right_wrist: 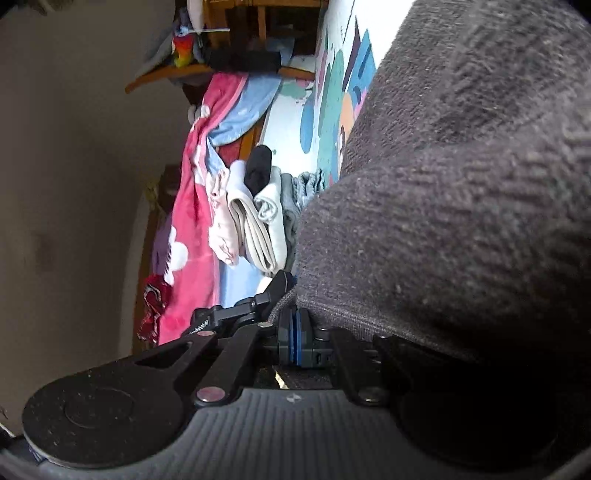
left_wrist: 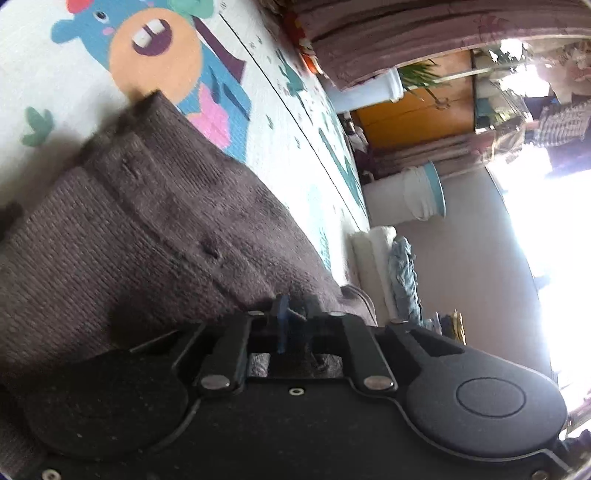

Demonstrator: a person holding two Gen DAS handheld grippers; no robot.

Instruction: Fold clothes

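Two grippers hold one dark grey-brown knitted sweater between them, each pinching a part of its edge. Nearest in the left wrist view, the left gripper has its jaws closed tight on the fabric, which spreads away from the fingers to the left and rests on a white play mat. Printed on the mat is a cartoon animal in blue and orange, partly covered by the sweater's far corner.

Beyond the sweater on the right lies a small stack of folded clothes, white and grey-blue. Farther off stands a white bucket with a pale blue rim; its inside cannot be seen. Behind it is an orange cabinet and a very bright window area.

In the right wrist view, the right gripper is likewise clamped narrow on the sweater's ribbed edge, and the knit bulges up to fill the right half of the frame. Just past it sits a pile of folded clothes in white, cream, pink and grey, with a black item on top. Next to them hangs a pink blanket, then a wooden chair holding a multicoloured toy.
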